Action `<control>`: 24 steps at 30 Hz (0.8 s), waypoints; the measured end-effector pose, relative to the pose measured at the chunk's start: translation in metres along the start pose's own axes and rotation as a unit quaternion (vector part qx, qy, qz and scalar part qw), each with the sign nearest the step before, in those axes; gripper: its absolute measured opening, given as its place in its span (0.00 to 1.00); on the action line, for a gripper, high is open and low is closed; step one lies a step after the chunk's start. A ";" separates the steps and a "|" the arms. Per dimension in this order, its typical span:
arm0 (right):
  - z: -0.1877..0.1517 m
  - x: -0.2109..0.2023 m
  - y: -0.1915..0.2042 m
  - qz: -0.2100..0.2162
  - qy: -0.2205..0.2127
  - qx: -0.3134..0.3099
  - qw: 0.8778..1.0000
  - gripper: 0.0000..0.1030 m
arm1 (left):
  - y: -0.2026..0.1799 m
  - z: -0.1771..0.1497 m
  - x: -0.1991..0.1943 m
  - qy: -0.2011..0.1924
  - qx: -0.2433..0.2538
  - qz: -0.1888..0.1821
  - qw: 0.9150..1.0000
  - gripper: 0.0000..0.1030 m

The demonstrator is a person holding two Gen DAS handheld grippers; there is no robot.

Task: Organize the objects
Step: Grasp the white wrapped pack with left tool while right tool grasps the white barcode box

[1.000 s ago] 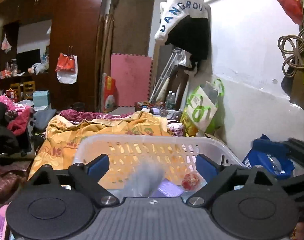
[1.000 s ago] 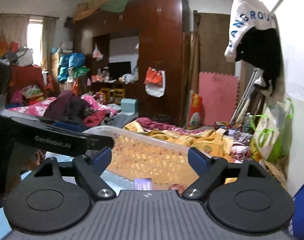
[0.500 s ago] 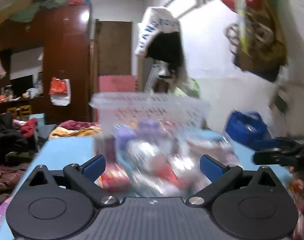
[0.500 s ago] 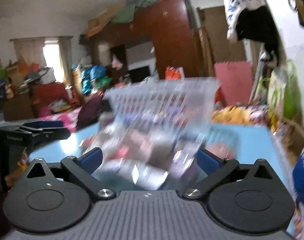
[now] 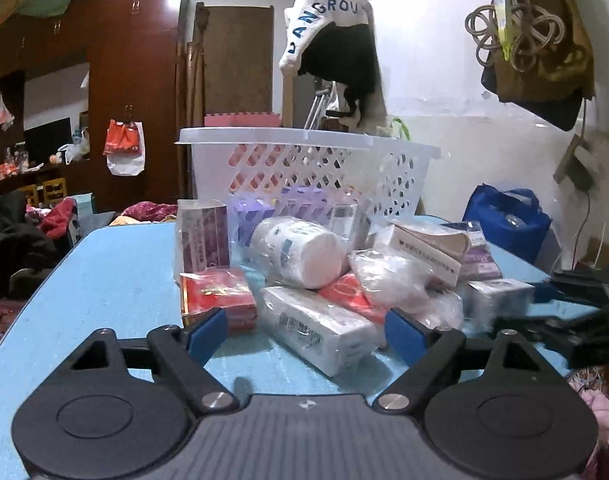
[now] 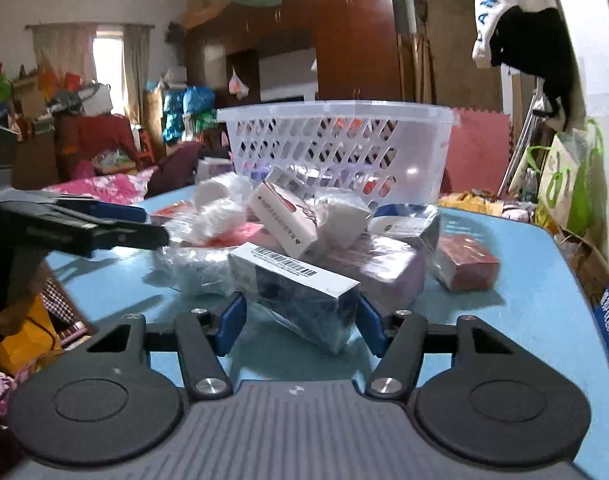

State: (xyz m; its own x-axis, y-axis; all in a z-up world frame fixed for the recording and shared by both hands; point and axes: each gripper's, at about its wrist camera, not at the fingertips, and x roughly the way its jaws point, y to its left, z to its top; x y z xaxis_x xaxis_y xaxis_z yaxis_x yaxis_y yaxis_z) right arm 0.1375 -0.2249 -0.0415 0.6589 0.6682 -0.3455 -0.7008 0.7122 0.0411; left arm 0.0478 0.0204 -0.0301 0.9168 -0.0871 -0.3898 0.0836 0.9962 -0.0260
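Note:
A pile of wrapped boxes and packets lies on the blue table in front of a white plastic basket, which also shows in the right wrist view. My left gripper is open, low over the table, with a white wrapped box between its fingers and a red box by the left finger. My right gripper is open around the near end of a white and dark barcode box; contact is unclear.
A white roll and a purple carton top the pile. A red box lies at the pile's right. The left gripper's body reaches in from the left. A blue bag stands past the table edge.
Both grippers have dropped from above the basket to table level. The basket's contents now lie spilled on the table and the basket stands behind the pile.

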 end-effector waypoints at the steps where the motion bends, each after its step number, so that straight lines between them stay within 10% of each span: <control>1: -0.002 -0.006 0.000 -0.003 -0.002 -0.003 1.000 0.61 | -0.002 0.000 0.001 0.002 0.001 0.000 1.000 0.87; 10: -0.002 -0.007 -0.004 -0.012 -0.009 0.009 1.000 0.61 | -0.025 -0.007 0.018 0.009 0.039 0.043 0.998 0.84; 13: -0.004 -0.006 -0.003 -0.012 -0.008 0.011 1.000 0.61 | -0.017 -0.009 0.013 0.012 0.018 0.020 1.000 0.50; 15: -0.005 -0.008 -0.006 -0.013 -0.010 0.015 1.000 0.61 | -0.017 -0.010 0.006 -0.001 0.017 0.041 0.999 0.48; 24: -0.005 -0.010 -0.008 -0.006 -0.012 0.019 1.000 0.62 | -0.026 -0.013 0.015 0.005 0.039 0.099 0.994 0.71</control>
State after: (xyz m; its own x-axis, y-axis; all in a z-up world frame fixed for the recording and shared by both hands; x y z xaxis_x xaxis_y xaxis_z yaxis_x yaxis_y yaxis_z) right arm 0.1353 -0.2383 -0.0428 0.6739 0.6639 -0.3241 -0.6822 0.7276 0.0721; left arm 0.0542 -0.0072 -0.0477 0.9143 0.1103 -0.3896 -0.0670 0.9901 0.1230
